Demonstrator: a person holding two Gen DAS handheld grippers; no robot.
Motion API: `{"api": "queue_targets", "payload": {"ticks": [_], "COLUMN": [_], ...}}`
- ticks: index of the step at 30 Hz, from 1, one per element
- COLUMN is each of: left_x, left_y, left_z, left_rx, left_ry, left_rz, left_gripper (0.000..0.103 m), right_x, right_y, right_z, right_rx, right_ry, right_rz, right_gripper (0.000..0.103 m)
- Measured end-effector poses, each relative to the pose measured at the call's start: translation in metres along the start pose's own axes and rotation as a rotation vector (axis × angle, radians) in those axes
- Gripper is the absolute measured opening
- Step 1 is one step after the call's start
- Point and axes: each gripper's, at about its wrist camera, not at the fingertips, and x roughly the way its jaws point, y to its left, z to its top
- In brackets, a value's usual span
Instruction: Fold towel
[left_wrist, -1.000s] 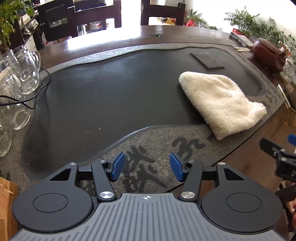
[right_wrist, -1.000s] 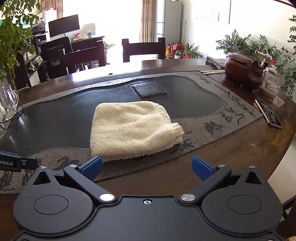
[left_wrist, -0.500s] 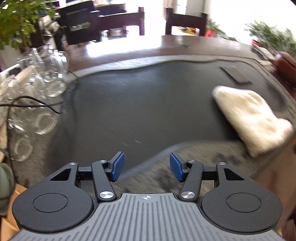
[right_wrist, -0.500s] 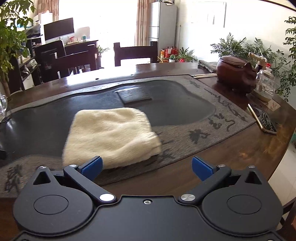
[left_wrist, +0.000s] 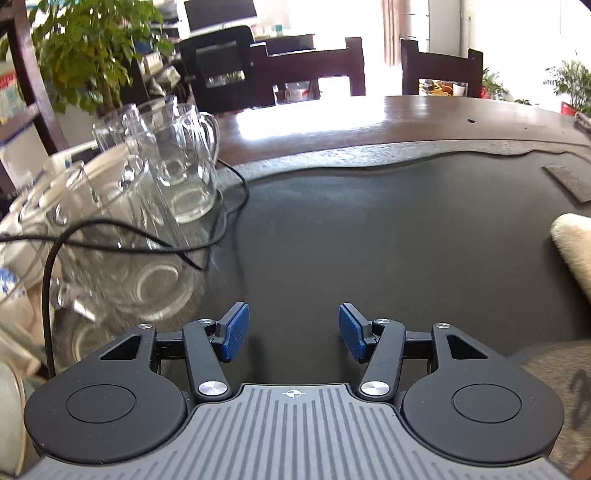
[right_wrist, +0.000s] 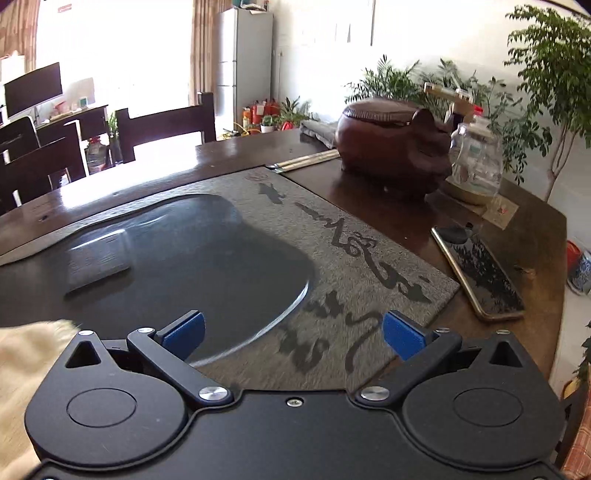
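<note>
The cream folded towel (left_wrist: 574, 247) lies on the dark stone tea tray (left_wrist: 369, 236), only its edge showing at the far right of the left wrist view. It also shows at the lower left edge of the right wrist view (right_wrist: 22, 354), partly hidden by the gripper body. My left gripper (left_wrist: 293, 332) is open and empty above the dark tray, well left of the towel. My right gripper (right_wrist: 293, 334) is open and empty over the tray's grey inscribed rim (right_wrist: 369, 266), to the right of the towel.
Several glass mugs (left_wrist: 177, 166) and a black cable (left_wrist: 110, 236) crowd the left side. A brown pig-shaped pot (right_wrist: 395, 147), a glass jar (right_wrist: 476, 162) and a phone (right_wrist: 480, 273) sit at the right. A small dark slab (right_wrist: 96, 262) lies on the tray. Chairs stand behind the table.
Both grippers swung apart: the left view turned left toward the mugs, the right view turned right toward the pot and phone. The towel slid to each view's edge. Jaws stayed open.
</note>
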Motion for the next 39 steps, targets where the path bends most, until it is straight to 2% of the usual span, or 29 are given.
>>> {"api": "queue_targets", "payload": {"ticks": [2, 4, 11, 13, 15, 19, 30, 39], "left_x": [0.006, 0.011, 0.019, 0.021, 0.023, 0.024, 0.028, 0.030], "left_y": [0.002, 0.004, 0.005, 0.005, 0.005, 0.006, 0.010, 0.010], "left_z": [0.000, 0.000, 0.000, -0.001, -0.002, -0.005, -0.007, -0.008], "left_rx": [-0.003, -0.003, 0.026, 0.031, 0.032, 0.009, -0.045, -0.038], "left_ry": [-0.007, -0.022, -0.069, -0.082, -0.088, -0.100, -0.089, -0.079], "left_rz": [0.001, 0.005, -0.009, -0.008, -0.018, -0.038, -0.086, -0.105], "left_gripper": [0.057, 0.067, 0.069, 0.074, 0.082, 0.086, 0.095, 0.101], "right_x": [0.028, 0.044, 0.086, 0.094, 0.097, 0.100, 0.102, 0.104], "right_y": [-0.004, -0.006, -0.014, -0.016, -0.017, -0.020, -0.021, -0.022], "right_z": [0.008, 0.012, 0.018, 0.020, 0.021, 0.022, 0.023, 0.024], "right_rx": [-0.021, -0.036, -0.009, -0.029, -0.035, -0.020, -0.008, -0.008], "right_ry": [0.012, 0.020, 0.042, 0.041, 0.042, 0.032, 0.032, 0.032], "right_rz": [-0.027, -0.043, -0.053, -0.046, -0.031, -0.010, 0.017, 0.017], "right_gripper": [0.103, 0.103, 0.103, 0.103, 0.103, 0.103, 0.103, 0.103]}}
